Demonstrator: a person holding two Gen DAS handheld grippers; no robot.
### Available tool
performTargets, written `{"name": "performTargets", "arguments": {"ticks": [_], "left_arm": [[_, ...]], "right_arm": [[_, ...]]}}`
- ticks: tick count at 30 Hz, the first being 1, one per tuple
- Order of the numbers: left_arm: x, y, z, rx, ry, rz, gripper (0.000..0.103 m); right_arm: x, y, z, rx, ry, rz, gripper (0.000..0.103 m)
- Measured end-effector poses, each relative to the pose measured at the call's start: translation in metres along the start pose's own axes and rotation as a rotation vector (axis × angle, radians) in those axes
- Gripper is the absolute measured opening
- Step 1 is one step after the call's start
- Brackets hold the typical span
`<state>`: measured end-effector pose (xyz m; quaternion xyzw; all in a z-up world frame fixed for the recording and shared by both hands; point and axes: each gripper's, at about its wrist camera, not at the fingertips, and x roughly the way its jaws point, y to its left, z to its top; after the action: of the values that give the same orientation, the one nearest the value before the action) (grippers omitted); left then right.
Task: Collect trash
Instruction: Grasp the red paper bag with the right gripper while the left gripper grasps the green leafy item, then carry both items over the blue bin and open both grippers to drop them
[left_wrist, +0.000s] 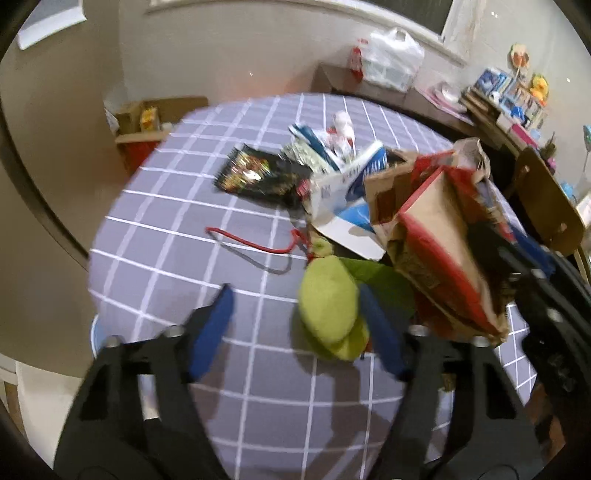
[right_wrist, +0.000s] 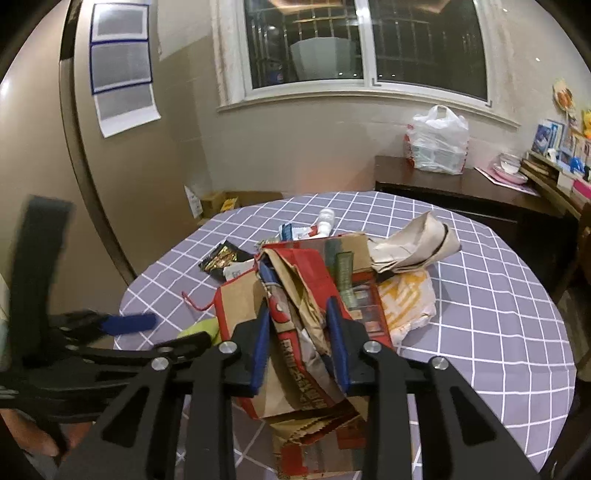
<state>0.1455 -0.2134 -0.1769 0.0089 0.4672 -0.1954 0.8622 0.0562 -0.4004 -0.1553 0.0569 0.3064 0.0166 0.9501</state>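
Left gripper (left_wrist: 295, 325) has its jaws spread wide over the checked worktop (left_wrist: 177, 229), gripping nothing – a green wrapper (left_wrist: 328, 306) sits between the blue pads, contact unclear. Further right, the right gripper (right_wrist: 301, 332) has its jaws clamped on a red-and-brown paper bag (right_wrist: 295, 295), held up above the worktop – black snack packet (right_wrist: 221, 256) and crumpled brown paper (right_wrist: 413, 242) lie behind.

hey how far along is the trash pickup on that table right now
Early on. In hand: the right tongs are shut on the red and brown paper bag, lifted off the table. The left tongs are open around the green plush piece, not yet closed. Left: the black snack wrapper, the blue and white box, the crumpled beige paper bag and the yellow-printed wrapper. No bin shows.
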Motion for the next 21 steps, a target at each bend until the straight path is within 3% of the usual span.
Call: {"name": "performTargets", "arguments": {"ticks": [2,3,6,16,21], "left_arm": [[0.009,0.000,0.001,-0.009,0.038,-0.036,0.039],[0.009,0.001,0.002,-0.018,0.040,-0.077,0.024],[-0.010,-0.002,0.003,0.000,-0.021,-0.090,0.009],[-0.090,0.021,-0.007,-0.017,-0.189,-0.133,0.007],[-0.138,0.060,-0.017,-0.060,-0.280,-0.113,0.007]], "right_arm": [[-0.001,-0.001,0.001,0.005,-0.002,-0.007,0.028],[-0.004,-0.002,0.002,0.007,-0.007,-0.014,0.026],[-0.015,0.000,0.003,0.011,-0.036,-0.032,0.021],[-0.057,0.030,0.030,-0.013,-0.138,-0.043,0.020],[-0.064,0.068,0.042,-0.038,-0.142,0.024,0.020]]}}
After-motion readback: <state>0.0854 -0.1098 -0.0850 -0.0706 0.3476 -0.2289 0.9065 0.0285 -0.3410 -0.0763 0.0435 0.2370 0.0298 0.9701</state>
